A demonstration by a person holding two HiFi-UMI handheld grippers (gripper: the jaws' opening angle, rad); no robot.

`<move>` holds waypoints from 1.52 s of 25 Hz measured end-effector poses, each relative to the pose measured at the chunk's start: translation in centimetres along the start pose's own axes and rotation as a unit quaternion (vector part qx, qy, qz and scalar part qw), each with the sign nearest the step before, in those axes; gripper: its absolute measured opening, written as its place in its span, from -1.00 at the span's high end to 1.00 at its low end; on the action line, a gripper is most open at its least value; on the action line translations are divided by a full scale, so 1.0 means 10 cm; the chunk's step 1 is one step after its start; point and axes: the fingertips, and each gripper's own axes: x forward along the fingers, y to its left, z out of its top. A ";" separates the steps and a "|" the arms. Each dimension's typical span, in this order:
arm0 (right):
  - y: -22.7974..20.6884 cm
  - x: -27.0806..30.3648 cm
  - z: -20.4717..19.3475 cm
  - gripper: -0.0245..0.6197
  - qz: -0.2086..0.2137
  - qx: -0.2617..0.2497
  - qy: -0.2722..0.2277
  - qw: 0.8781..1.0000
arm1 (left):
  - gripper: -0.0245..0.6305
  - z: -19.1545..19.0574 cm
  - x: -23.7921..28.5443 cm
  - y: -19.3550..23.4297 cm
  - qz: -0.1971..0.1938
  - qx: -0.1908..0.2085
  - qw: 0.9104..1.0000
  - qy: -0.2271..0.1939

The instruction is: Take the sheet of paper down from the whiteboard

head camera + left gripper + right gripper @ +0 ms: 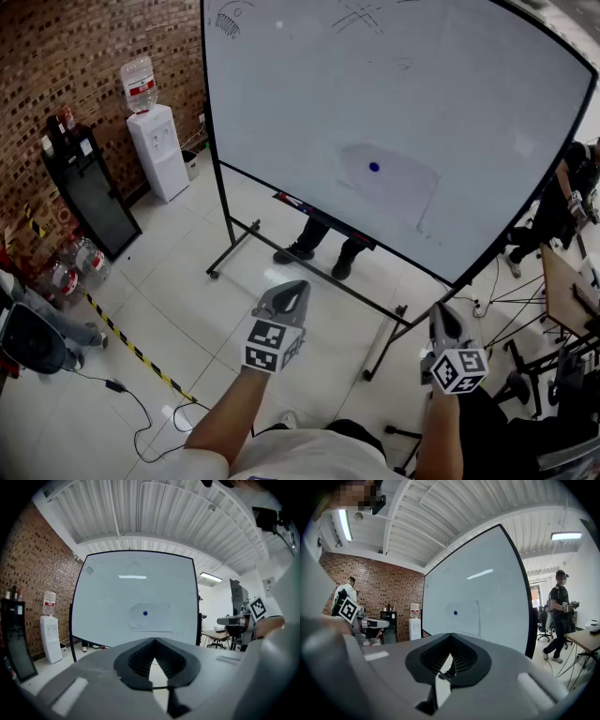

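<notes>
A large glossy whiteboard point(394, 84) in a thin black metal frame fills the space ahead, carried on a black tubular stand point(309, 272) with castor feet; the task's thing, a pale rectangular sheet of paper point(398, 192), lies flat on the board's lower middle, pinned near its upper left by a small round blue magnet point(374, 167), its edges faint against the white surface; faint pen scribbles mark the board's top; a person's legs in dark shoes point(319, 246) stand behind the board, showing under its bottom rail; to the left a rough red brick wall point(56, 56) backs a white plastic water dispenser point(157, 150) and a leaning black panel point(89, 192), with clear water bottles point(75, 267) on the floor beside it; a yellow-and-black hazard tape strip point(131, 349) and a thin black cable point(131, 398) cross the white tiled floor point(187, 272); at the right a wooden worktop point(562, 281) and a person in dark clothes point(553, 202) crowd the board's edge; the left tongs point(300, 283) and the right tongs point(441, 307) are both closed, ribbed pad against pad, gripping nothing, held well apart from the sheet; tiled floor lies between them and the stand's low bar.
</notes>
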 end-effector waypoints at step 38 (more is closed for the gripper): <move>-1.49 2.42 0.46 0.90 -0.008 0.021 -0.019 1.000 | 0.91 0.90 3.31 0.62 -0.044 0.066 0.997 -0.004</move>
